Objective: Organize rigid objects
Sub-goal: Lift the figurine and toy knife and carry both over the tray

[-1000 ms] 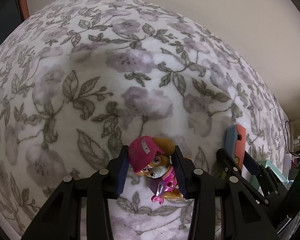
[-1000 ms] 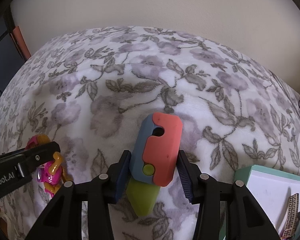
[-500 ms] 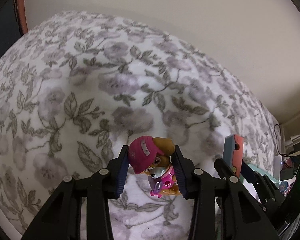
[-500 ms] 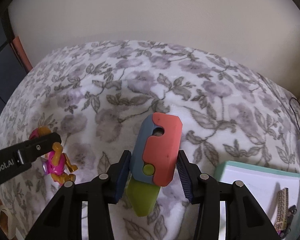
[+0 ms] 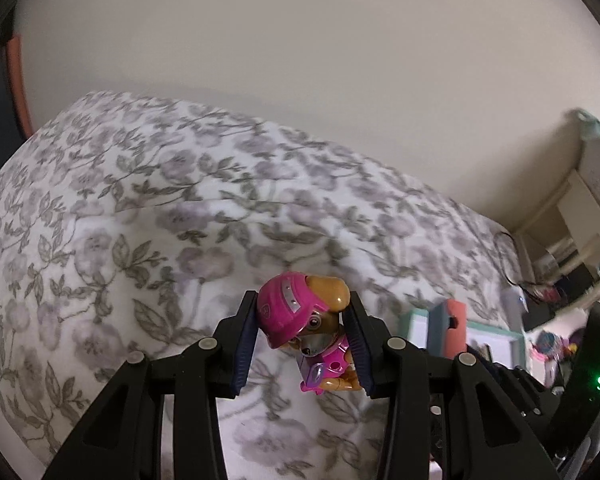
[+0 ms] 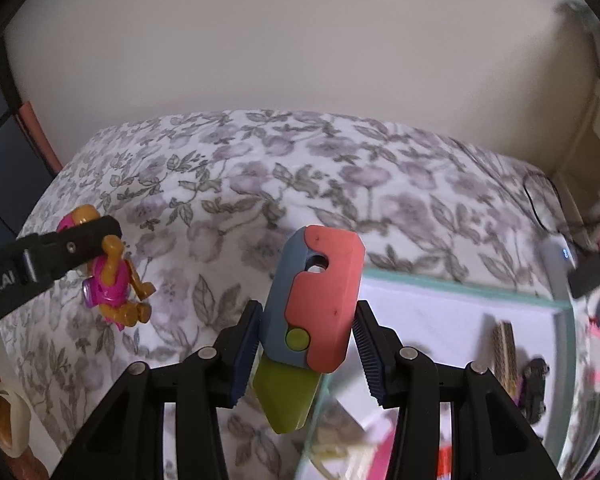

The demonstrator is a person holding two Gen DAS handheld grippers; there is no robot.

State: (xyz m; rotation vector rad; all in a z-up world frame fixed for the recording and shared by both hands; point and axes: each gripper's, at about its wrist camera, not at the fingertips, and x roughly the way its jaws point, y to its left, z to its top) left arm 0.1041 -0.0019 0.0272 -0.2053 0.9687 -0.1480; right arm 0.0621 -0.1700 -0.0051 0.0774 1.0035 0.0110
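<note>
Two grippers: left gripper point(image 5: 304, 344), right gripper point(image 6: 306, 354). One toy dog figure point(image 5: 306, 328) in a pink cap. One toy knife point(image 6: 314, 320), coral and blue-grey with a green blade. One mint-edged white tray point(image 6: 452, 308); two small items lie in it, one patterned stick point(image 6: 505, 350) and one dark toy car point(image 6: 534, 390). One floral blanket point(image 6: 228, 184). One cream ring point(image 6: 6, 420) at lower left.

Both wrist views look steeply down along own fingers, close above floral bedspread point(image 5: 180, 220), pale wall point(image 6: 300, 40) behind. Shared: bedspread, teal tray point(image 6: 480, 284), and each other's held toy at frame edge.
</note>
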